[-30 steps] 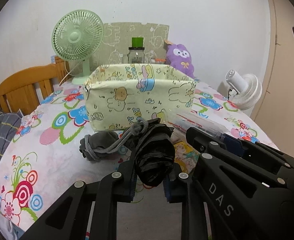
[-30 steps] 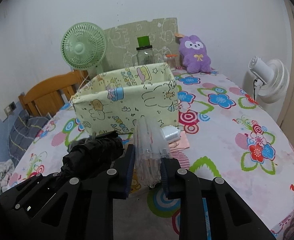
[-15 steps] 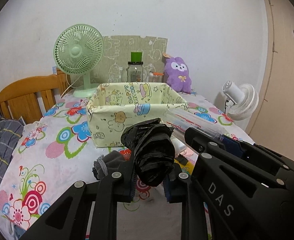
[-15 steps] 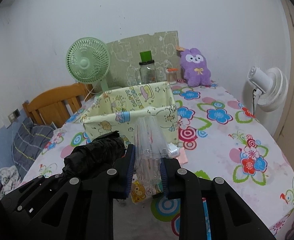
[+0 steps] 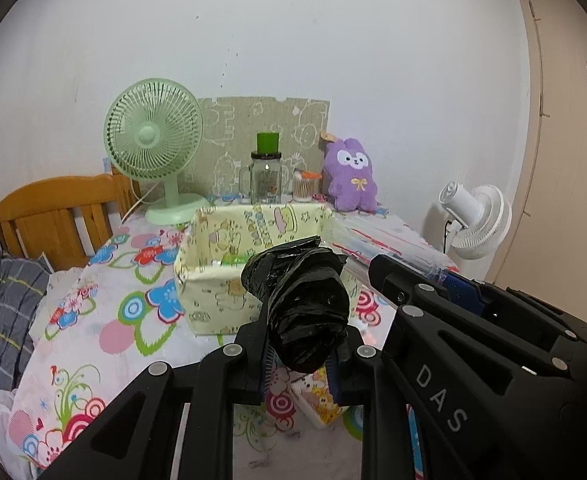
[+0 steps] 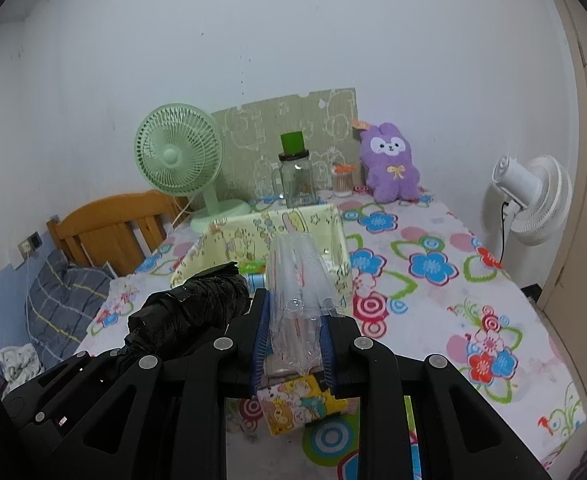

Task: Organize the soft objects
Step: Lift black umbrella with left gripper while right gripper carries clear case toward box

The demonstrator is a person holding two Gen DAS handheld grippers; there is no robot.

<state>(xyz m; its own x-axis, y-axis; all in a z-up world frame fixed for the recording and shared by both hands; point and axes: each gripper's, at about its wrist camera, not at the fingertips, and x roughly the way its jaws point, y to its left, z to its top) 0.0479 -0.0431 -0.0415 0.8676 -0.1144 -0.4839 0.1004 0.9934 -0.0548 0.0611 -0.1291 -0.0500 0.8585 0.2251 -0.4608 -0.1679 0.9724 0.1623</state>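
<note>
Both grippers are loaded and held above the flowered worktop (image 6: 433, 300), just short of the pale yellow fabric bin (image 5: 197, 276) that stands open-topped in front of them. The left gripper (image 5: 299, 364) has its jaws clamped on a crumpled black plastic bag (image 5: 301, 300), bunched into a roll that sticks up and forward past the fingertips. The right gripper (image 6: 295, 344) has its jaws pressed tight on a clear plastic packet (image 6: 297, 288), which looks like a sleeve of straws or tubes, though the glare makes that hard to confirm. The step in hand reads as carrying both soft items over the bin's near wall and dropping them inside. To do it well, lift each load clear of the rim first, since the wall is limp cloth and a brush from the bag would fold it inward; bring the tips over the middle of the opening, then let go one at a time so the long packet does not catch on the rim. Counted: one bin, one black bag, one clear packet, two fans, namely a green fan (image 5: 153, 136) and a white fan (image 6: 533, 196), one purple plush toy (image 6: 391, 170), one glass jar (image 6: 295, 180), and one cartoon-printed pack (image 6: 297, 406) lying on the worktop under the right gripper.
</note>
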